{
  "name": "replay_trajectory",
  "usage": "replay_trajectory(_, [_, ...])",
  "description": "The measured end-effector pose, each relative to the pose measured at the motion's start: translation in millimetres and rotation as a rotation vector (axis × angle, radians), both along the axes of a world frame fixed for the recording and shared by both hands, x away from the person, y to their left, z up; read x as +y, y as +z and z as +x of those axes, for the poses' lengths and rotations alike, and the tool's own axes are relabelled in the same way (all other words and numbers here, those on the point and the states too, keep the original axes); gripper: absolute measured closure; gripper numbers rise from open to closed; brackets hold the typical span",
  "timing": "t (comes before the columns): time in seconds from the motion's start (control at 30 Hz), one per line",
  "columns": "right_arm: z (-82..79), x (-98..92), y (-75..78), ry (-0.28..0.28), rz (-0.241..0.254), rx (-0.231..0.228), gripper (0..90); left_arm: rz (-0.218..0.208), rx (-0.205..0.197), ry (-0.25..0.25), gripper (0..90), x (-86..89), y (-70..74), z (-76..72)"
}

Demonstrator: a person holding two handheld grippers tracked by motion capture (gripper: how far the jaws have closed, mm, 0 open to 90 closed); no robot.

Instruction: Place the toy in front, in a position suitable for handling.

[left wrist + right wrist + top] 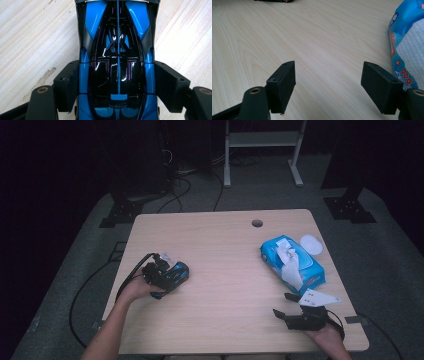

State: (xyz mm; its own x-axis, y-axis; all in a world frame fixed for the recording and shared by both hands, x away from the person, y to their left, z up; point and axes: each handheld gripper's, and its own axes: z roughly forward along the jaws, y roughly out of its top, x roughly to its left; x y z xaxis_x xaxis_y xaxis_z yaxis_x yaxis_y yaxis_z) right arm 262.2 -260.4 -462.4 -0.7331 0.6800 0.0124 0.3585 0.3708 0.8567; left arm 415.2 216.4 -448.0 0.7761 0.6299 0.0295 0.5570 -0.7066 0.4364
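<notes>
A glossy blue and black toy car (179, 270) (117, 50) rests on the light wooden table (225, 245) at its left side. My left gripper (172, 275) (117, 85) reaches over it from the near left, and its two black pads (68, 82) press on the car's flanks. Near the front right edge of the table my right gripper (283, 304) (328, 80) stands open, with bare wood between its jaws. It points left, just in front of a blue pack of wet wipes (292, 262) (409, 50).
A white wipe sticks up out of the pack's opening (290, 265). A round white lid (311, 244) lies behind the pack. The table has a cable hole (257, 223) near its far edge. Cables trail off the left side to the floor.
</notes>
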Motion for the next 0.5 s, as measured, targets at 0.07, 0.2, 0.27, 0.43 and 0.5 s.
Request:
replay_trajectory(0.07, [0.4, 0.8, -0.1, 0.002, -0.004, 0.0, 26.8, 0.03, 0.022, -0.005, 27.0, -2.1, 1.4, 1.4])
replay_trajectory(0.2, [-1.9, 2.1, 3.4, 0.007, 0.0, -0.016, 26.8, 0.058, 0.062, -0.023, 25.8, -3.2, -0.3, 3.8])
replay_trajectory(0.27, [-3.2, 1.3, 5.2, 0.008, 0.005, -0.03, 26.8, 0.056, 0.058, -0.005, 26.1, -3.7, -0.2, 3.7])
replay_trajectory(0.43, [-2.4, -5.4, 6.1, -0.011, 0.028, -0.03, 26.8, 0.058, 0.026, 0.006, 26.2, -6.6, -0.1, 1.0])
replay_trajectory(0.5, [-2.0, -8.5, 6.6, -0.021, 0.045, -0.033, 26.8, 0.053, 0.018, 0.0, 26.2, -8.4, 0.4, 0.7])
